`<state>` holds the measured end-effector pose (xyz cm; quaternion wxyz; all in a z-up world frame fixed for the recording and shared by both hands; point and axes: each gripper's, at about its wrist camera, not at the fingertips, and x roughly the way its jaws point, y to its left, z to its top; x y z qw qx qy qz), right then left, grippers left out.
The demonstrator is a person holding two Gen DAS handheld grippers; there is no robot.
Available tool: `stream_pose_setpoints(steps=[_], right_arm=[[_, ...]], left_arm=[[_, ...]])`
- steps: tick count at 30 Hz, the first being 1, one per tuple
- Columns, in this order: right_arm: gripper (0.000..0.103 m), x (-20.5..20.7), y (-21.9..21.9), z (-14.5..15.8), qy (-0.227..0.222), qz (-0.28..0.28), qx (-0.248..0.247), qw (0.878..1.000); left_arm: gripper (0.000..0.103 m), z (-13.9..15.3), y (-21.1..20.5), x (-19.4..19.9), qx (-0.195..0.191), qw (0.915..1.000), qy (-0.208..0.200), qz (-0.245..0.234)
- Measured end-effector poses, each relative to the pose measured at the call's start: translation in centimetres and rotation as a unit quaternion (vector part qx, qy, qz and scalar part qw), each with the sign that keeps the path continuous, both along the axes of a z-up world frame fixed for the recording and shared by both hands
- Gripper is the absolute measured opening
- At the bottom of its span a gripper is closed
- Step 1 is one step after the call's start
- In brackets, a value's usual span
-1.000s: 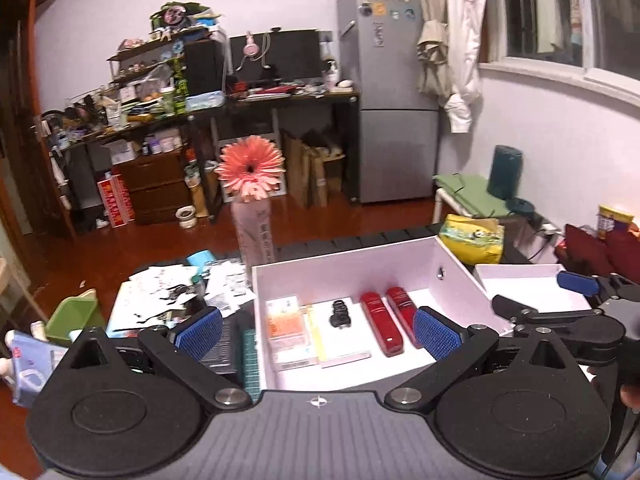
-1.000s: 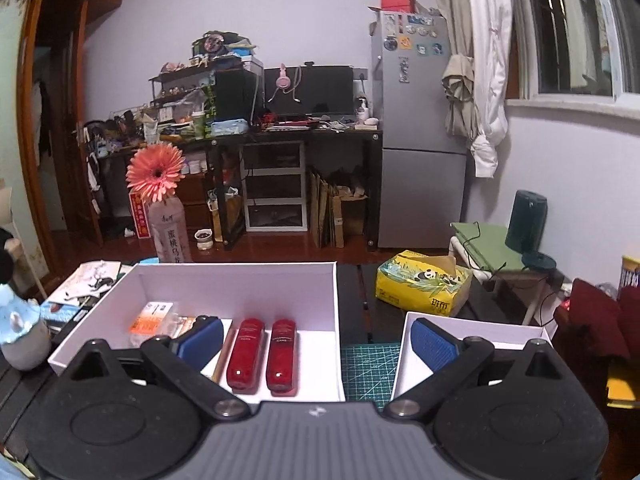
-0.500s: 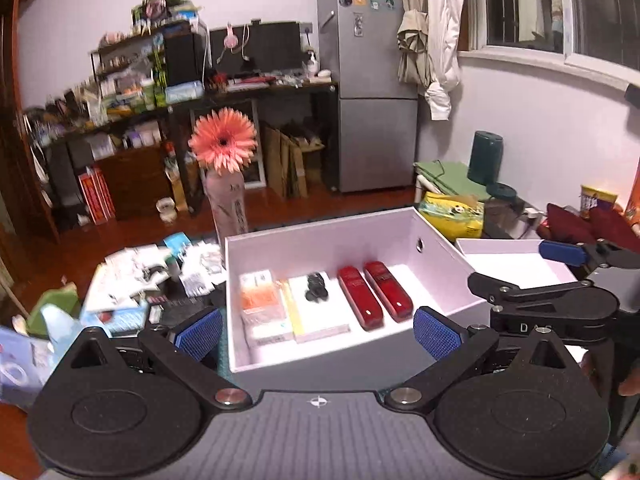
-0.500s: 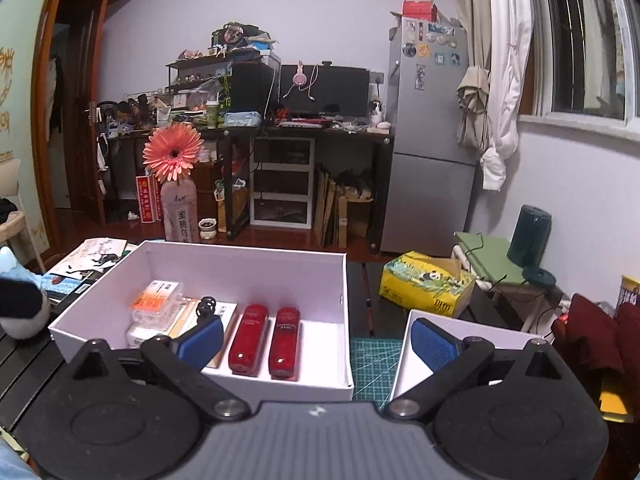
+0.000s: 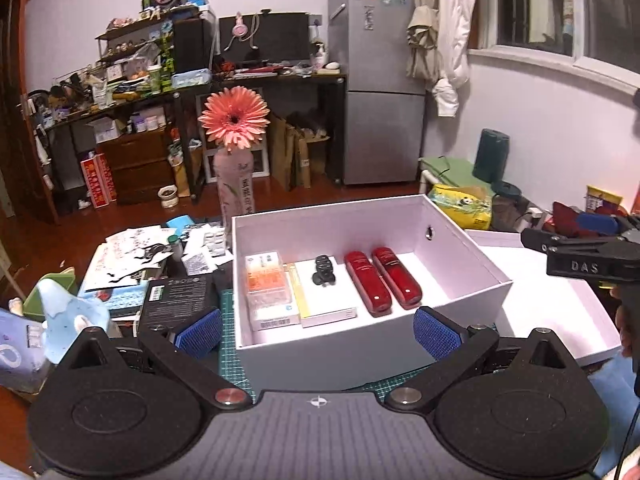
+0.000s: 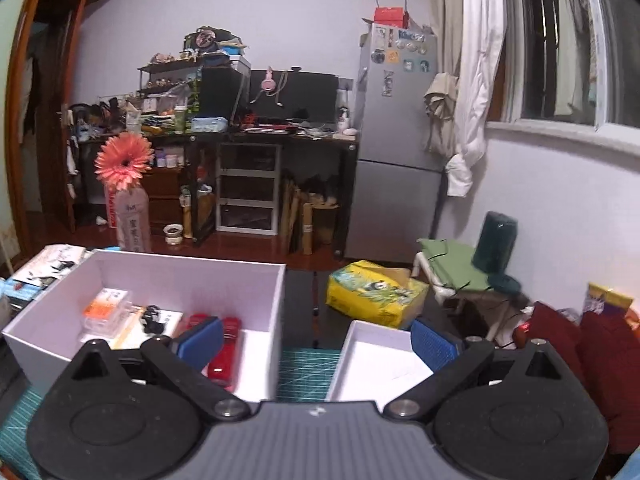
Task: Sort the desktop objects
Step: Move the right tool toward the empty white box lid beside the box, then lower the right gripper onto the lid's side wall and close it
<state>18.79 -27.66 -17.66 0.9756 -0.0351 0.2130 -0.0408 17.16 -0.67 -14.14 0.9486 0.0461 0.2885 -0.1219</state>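
A white box [image 5: 468, 252] [image 6: 256, 280] sits on the green cutting mat and holds an orange-labelled clear case [image 5: 266, 284], a white booklet [image 5: 328, 304] with a black clip [image 5: 324, 274] on top, and two red cases [image 5: 384, 282] [image 6: 224, 354] side by side. My left gripper [image 5: 318, 332] hangs open in front of the box's near wall with nothing between its fingers. My right gripper [image 6: 318, 340] is open too, spanning the gap between the box and a white lid [image 6: 380, 364]. In the left wrist view the right gripper [image 5: 580, 248] shows at the far right.
A pink flower in a bottle [image 5: 236, 152] stands behind the box. Papers, a black box [image 5: 172, 304] and a blue plush [image 5: 68, 316] crowd the left side. A yellow tissue pack [image 6: 372, 292] lies behind the white lid [image 5: 560, 312]. Red cushions [image 6: 592, 344] sit at the right.
Both grippers have shifted: the left wrist view now looks more steeply down into the box, and the right wrist view has swung right and risen. Nothing was picked up.
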Motion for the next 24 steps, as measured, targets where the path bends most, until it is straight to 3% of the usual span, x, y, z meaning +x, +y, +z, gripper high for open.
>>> stream_pose_setpoints(steps=[3,10,17,22,24], right_arm=[[0.100,-0.4,-0.9,-0.1,-0.022,-0.013,0.020,0.999],[0.100,0.2,-2.8,-0.5,-0.004,-0.029,0.030,0.999],[0.099,1.9,-5.0,-1.4,0.045,-0.028,0.078,0.996],[0.078,3.8,-6.9,-3.4,0.105,-0.040,0.160,0.981],[0.060,4.3,-7.1,-4.1,0.121,-0.037,0.177,0.976]], left_arm=[[0.103,0.0,-0.2,-0.1,0.009,0.9999,-0.006,-0.002],[0.103,-0.5,-0.5,0.0,0.032,0.9993,-0.018,0.007],[0.103,-0.7,0.1,1.1,-0.009,0.9992,0.036,-0.012],[0.103,-0.9,0.3,1.1,-0.010,0.9994,0.033,0.002],[0.103,-0.8,0.5,1.0,-0.023,0.9991,0.035,-0.002]])
